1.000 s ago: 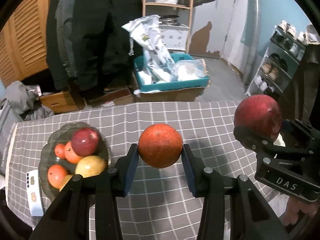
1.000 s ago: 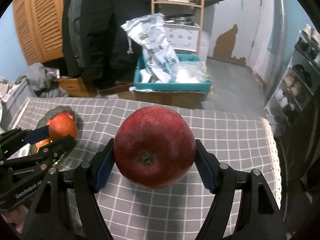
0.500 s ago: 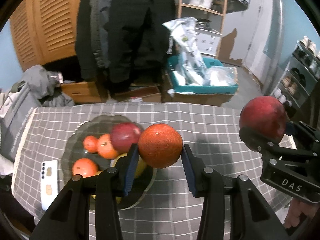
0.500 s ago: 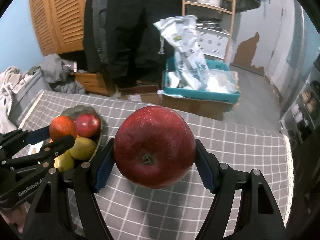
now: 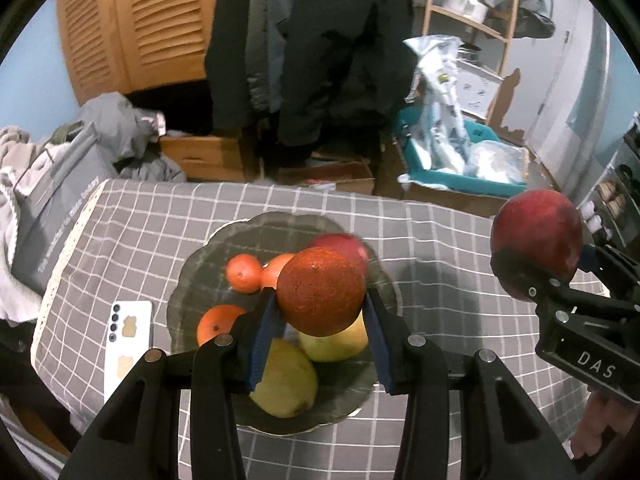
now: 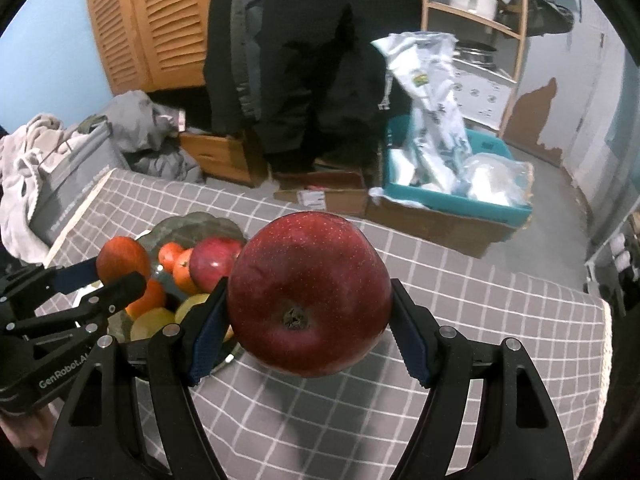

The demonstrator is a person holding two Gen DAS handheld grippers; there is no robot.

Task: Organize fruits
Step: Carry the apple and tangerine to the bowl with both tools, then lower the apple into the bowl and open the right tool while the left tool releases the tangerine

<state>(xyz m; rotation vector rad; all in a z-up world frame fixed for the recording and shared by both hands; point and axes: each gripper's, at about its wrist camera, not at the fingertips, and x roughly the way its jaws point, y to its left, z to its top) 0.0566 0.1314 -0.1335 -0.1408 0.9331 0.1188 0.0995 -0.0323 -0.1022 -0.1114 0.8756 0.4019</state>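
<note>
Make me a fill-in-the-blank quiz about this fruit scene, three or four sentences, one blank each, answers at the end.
1. The left gripper is shut on an ____.
2. The right gripper is shut on a red ____.
3. The left gripper's fruit is above the glass ____, which already holds other fruit.
4. The white phone lies on the checked tablecloth to the ____ of the plate in the left wrist view.

Answers: orange; apple; plate; left
</note>
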